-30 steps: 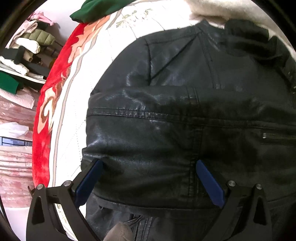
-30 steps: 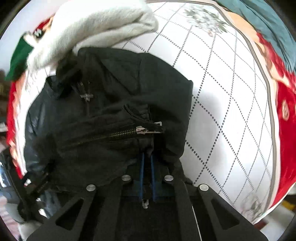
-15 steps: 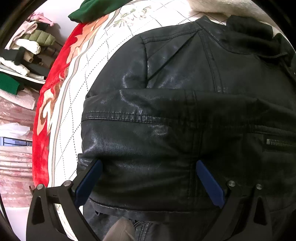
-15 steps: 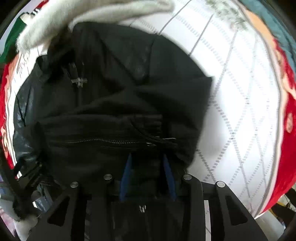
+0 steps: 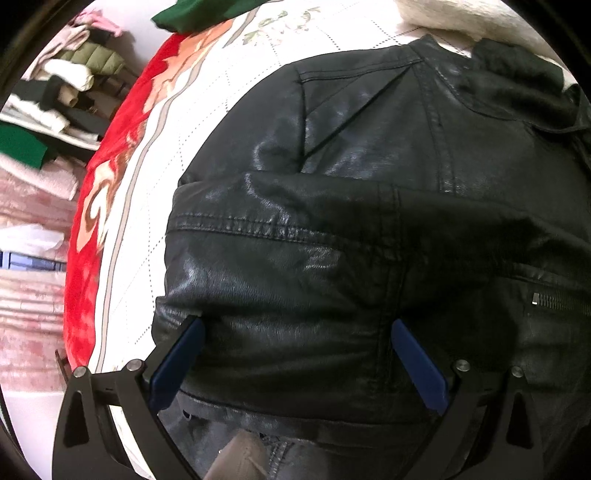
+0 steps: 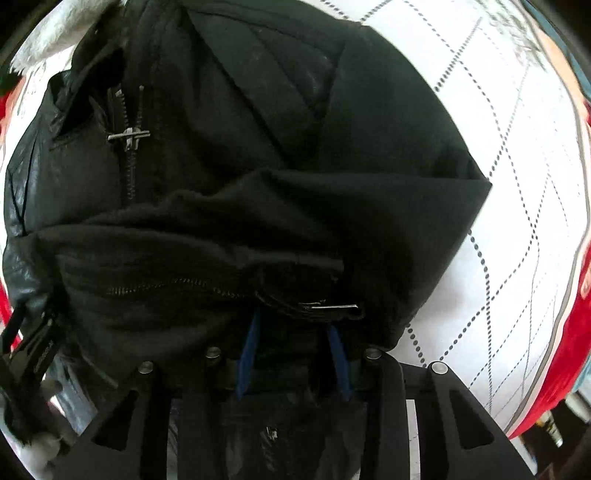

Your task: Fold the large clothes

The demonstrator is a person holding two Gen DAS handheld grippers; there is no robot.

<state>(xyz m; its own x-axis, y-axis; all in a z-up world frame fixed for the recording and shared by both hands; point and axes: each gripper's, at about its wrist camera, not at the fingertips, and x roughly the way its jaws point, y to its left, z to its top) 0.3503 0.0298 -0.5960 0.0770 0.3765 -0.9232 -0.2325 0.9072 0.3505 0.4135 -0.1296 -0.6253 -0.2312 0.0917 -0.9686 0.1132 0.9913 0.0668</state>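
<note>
A black leather jacket (image 5: 332,221) lies on the white quilted bedspread (image 5: 177,155), its lower half folded up over its chest. My left gripper (image 5: 295,328) is wide open, its blue pads (image 5: 177,362) straddling the folded bottom edge. In the right wrist view the jacket (image 6: 258,166) fills the frame, zipper and collar at upper left. My right gripper (image 6: 293,328) is partly open with the jacket's folded edge bunched between its blue pads (image 6: 247,350), not pinched.
A grey-white fleecy garment (image 5: 461,18) and a green cloth (image 5: 199,11) lie beyond the collar. The bedspread has a red floral border (image 5: 96,192). Shelves with folded clothes (image 5: 55,92) stand to the left. Bare quilt (image 6: 517,221) lies right of the jacket.
My right gripper has opened from shut on the jacket's edge and has moved forward and lower over the jacket. The left gripper stays open and has shifted little.
</note>
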